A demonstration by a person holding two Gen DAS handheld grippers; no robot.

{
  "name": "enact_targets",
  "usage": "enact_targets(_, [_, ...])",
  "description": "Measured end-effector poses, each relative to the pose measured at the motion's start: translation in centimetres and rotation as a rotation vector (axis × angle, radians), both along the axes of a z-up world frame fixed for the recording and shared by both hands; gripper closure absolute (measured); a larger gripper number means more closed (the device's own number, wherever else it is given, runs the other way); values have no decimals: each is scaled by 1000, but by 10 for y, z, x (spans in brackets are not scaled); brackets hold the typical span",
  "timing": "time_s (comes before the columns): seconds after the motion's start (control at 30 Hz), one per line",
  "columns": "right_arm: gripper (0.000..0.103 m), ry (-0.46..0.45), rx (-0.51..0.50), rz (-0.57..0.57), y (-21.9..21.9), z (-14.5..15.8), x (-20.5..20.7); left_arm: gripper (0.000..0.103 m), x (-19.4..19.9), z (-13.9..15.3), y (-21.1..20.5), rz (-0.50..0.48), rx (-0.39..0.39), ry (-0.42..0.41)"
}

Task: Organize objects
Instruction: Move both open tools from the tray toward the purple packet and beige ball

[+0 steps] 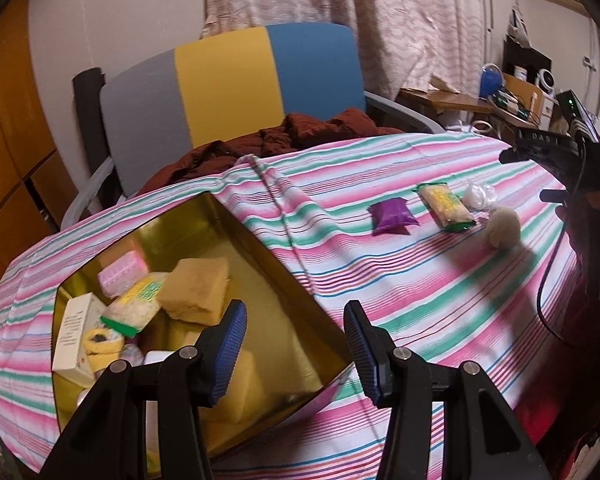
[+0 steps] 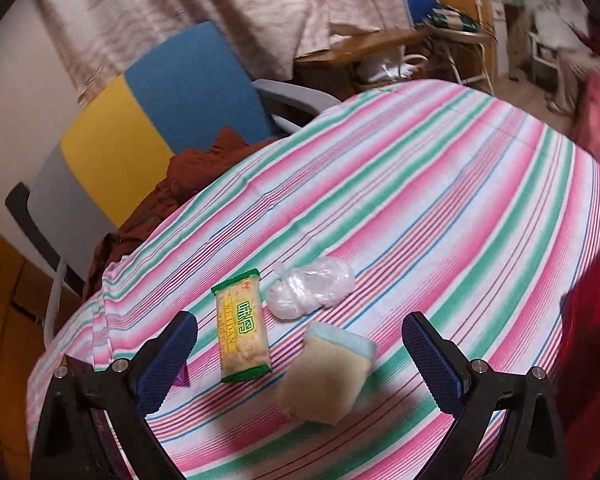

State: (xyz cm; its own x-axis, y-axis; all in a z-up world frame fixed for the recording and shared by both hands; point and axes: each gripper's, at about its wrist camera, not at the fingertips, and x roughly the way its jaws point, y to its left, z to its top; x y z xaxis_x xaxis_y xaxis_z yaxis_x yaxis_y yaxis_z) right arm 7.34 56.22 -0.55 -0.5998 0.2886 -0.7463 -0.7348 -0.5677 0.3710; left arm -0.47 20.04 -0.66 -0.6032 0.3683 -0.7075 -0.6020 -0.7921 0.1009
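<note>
With our right tongs (image 2: 300, 364) spread wide and empty over the beige sponge (image 2: 324, 380) on the striped counter (image 2: 440, 208), we lower squarely and pinch its middle — left tongs (image 1: 296, 344) gape empty above the gold tin (image 1: 260, 248).

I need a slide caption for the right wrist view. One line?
Open right gripper poised over a beige sponge, beside a cracker packet and clear plastic bag on a striped tablecloth.

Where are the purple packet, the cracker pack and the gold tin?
purple packet (image 1: 392, 216), left wrist view, middle of its wrapper.
cracker pack (image 2: 242, 336), right wrist view, on the printed label.
gold tin (image 1: 268, 276), left wrist view, on its inner right wall.
</note>
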Motion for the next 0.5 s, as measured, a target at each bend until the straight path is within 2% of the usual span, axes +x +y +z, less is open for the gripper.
enact_targets(0.33, [0,62,-77,-84,13,-4,19,52,-5,0,41,-79,2,-39])
enact_targets(0.5, [0,78,-120,-90,17,-8,20,52,-17,-7,66,-99,7,-104])
